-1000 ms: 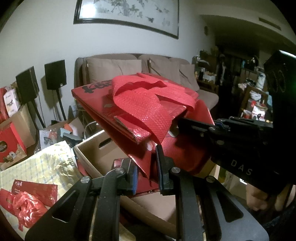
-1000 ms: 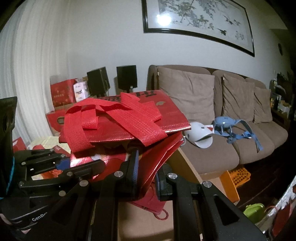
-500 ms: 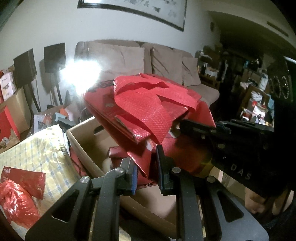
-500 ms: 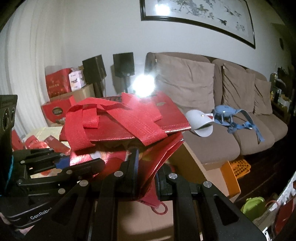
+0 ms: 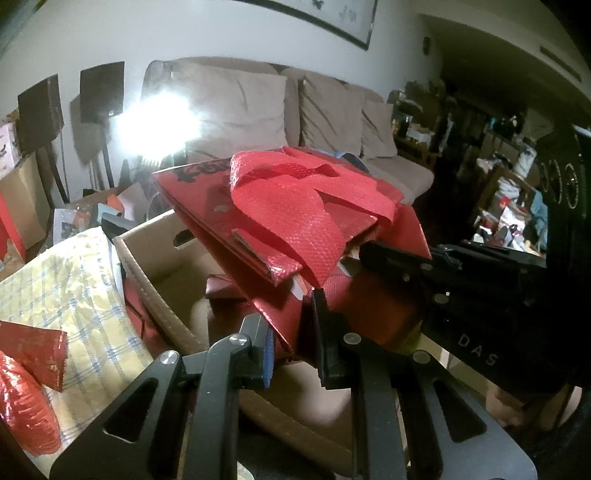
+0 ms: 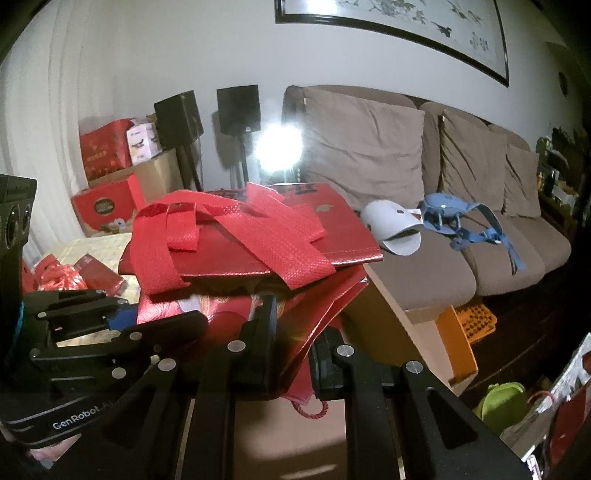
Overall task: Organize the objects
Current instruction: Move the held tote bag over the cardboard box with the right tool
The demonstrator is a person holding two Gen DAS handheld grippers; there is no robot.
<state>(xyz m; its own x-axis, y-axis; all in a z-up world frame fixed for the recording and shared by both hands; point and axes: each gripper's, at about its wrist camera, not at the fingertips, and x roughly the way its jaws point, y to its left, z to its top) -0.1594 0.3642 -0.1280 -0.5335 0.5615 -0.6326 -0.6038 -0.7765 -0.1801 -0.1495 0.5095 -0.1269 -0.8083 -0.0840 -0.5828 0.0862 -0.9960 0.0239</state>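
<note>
A brown sofa point(image 6: 424, 206) runs along the far wall; nearer, an open cardboard box point(image 5: 155, 266) sits below my load; I hold a folded stack of red bags point(image 5: 295, 206) above it; my left hand-held gripper point(image 5: 291, 332) and right hand-held gripper point(image 6: 291, 343) each pinch its near edge.

pretty dim room, long beige fabric sofa point(image 6: 424, 206) against a white wall point(image 6: 147, 48), black-framed ink painting point(image 6: 406, 22) hung above it
</note>
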